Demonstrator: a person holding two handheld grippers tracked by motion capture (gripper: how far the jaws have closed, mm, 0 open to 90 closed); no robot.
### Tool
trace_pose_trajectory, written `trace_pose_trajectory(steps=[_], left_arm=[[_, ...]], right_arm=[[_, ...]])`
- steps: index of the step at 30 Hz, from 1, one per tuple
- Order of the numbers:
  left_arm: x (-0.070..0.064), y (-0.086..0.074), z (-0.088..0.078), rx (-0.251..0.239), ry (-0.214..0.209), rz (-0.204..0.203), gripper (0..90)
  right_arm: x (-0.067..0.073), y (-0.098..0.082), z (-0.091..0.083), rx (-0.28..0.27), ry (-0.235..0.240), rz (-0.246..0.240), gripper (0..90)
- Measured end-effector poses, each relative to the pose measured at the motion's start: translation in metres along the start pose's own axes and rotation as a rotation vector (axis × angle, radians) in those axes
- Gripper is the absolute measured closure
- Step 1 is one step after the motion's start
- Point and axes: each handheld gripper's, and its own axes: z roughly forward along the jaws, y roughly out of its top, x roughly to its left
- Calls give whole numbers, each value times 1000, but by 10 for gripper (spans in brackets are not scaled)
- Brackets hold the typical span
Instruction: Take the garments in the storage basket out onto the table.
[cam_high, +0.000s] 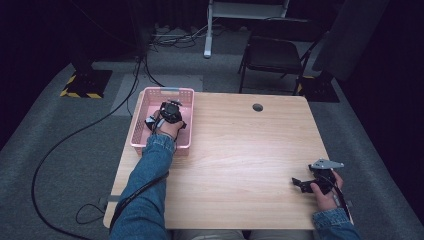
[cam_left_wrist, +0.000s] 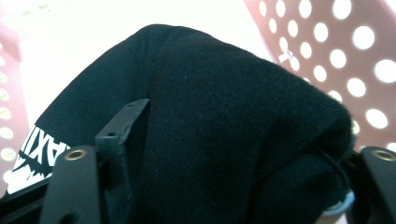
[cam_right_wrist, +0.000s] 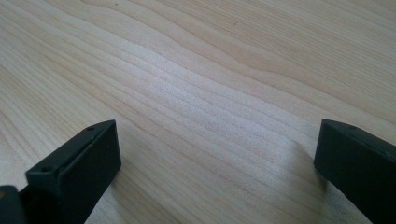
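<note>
A pink perforated basket (cam_high: 186, 95) stands at the table's far left corner. My left gripper (cam_high: 170, 111) reaches down into it. In the left gripper view a black cloth (cam_left_wrist: 224, 93) with white print (cam_left_wrist: 32, 161) at its edge bulges up between the two jaws, and the left gripper (cam_left_wrist: 252, 140) is shut on this bunched fabric, with the basket's wall (cam_left_wrist: 336, 51) behind. My right gripper (cam_high: 301, 183) rests low over the bare wood near the table's front right corner. In the right gripper view the right gripper (cam_right_wrist: 219, 140) stands open, with nothing between its fingers.
The wooden table (cam_high: 240, 150) has a round cable hole (cam_high: 257, 107) near its far edge. A black folding chair (cam_high: 275, 55) stands behind the table. A black cable (cam_high: 55, 150) runs over the grey floor at the left.
</note>
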Motion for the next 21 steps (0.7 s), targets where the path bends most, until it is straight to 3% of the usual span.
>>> trace_pose_trajectory(steps=[3, 10, 16, 21], left_arm=[[2, 0, -1, 3, -4, -4, 369], [6, -1, -1, 1, -25, -34, 402], [19, -5, -3, -20, -89, -98, 415], [17, -4, -3, -20, -75, -93, 418]], right_arm=[[0, 0, 0, 0, 0, 1, 4], [0, 0, 0, 1, 0, 1, 4], [0, 0, 0, 1, 1, 3, 4], [0, 0, 0, 1, 1, 2, 3]])
